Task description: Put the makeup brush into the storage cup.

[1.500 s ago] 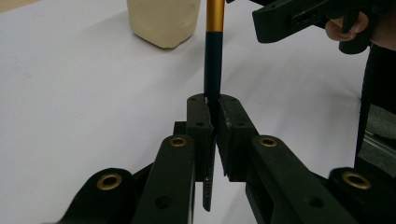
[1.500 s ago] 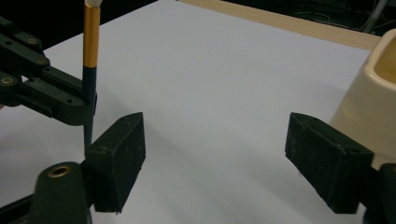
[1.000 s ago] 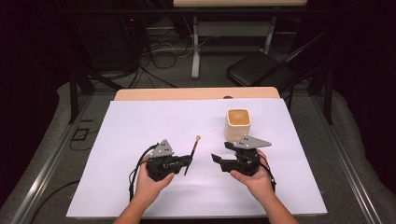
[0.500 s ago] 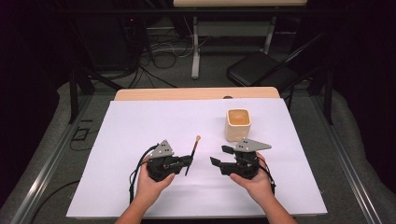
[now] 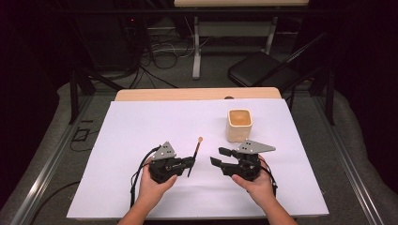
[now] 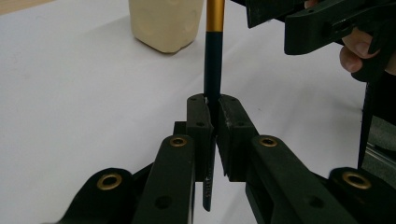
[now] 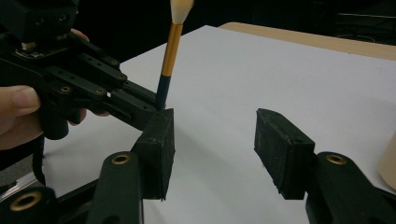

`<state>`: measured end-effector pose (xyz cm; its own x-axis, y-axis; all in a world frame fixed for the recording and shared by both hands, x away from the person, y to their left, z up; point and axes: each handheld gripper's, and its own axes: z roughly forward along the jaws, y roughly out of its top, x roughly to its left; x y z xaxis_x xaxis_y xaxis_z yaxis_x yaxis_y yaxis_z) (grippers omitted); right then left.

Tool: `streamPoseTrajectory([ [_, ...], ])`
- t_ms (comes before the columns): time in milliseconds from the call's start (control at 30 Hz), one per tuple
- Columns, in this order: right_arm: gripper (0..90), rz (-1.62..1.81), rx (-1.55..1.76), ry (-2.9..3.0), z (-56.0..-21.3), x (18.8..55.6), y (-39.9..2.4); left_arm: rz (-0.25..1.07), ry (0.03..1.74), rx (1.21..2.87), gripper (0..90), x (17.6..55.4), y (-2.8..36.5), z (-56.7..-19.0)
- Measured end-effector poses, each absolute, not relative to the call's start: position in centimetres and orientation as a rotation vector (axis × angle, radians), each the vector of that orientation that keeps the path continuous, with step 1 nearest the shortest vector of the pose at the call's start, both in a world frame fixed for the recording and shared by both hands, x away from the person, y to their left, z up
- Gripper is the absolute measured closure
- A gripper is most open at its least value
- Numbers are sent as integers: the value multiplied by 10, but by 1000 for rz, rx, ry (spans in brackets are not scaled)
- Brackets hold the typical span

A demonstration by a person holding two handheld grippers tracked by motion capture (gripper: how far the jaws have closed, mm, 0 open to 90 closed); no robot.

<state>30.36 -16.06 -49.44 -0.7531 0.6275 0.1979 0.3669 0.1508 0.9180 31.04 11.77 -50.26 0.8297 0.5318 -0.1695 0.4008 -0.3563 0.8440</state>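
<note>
A thin brush [image 5: 196, 153] with a dark handle, gold ferrule and pale tip stands tilted up from my left gripper [image 5: 190, 162], which is shut on its handle [image 6: 213, 60]. In the left gripper view the pads [image 6: 201, 123] press the handle from both sides. My right gripper [image 5: 217, 156] faces the brush from the right, a short gap away. Its jaws have just been closing and stand apart with nothing between them [image 7: 215, 140]. In the right gripper view the brush [image 7: 170, 46] rises just beyond the left pad [image 7: 159, 149]. A cream square cup [image 5: 240, 124] stands behind the right gripper.
A white sheet [image 5: 141, 126] covers the table, with a wooden strip [image 5: 197, 94] bare along the far edge. Beyond the table are a black chair [image 5: 263, 70] and floor cables [image 5: 159, 51]. Metal rails [image 5: 51, 159] run along both sides.
The right gripper's jaws have come closer together. The left gripper and the brush have kept still.
</note>
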Motion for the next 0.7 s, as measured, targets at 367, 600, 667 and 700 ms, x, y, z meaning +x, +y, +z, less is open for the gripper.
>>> streamPoseTrajectory([
  [367, 505, 1661, 961, 2220, -496, 303, -159, 150, 687, 1976, 834, 309, 115, -505],
  [600, 500, 1645, 937, 2218, -495, 301, -157, 142, 693, 1960, 835, 308, 113, -507],
  [667, 503, 1656, 946, 2210, -495, 301, -156, 137, 694, 1954, 835, 308, 113, -507],
  [700, 507, 1663, 948, 2212, -495, 302, -157, 136, 694, 1953, 835, 308, 113, -507],
])
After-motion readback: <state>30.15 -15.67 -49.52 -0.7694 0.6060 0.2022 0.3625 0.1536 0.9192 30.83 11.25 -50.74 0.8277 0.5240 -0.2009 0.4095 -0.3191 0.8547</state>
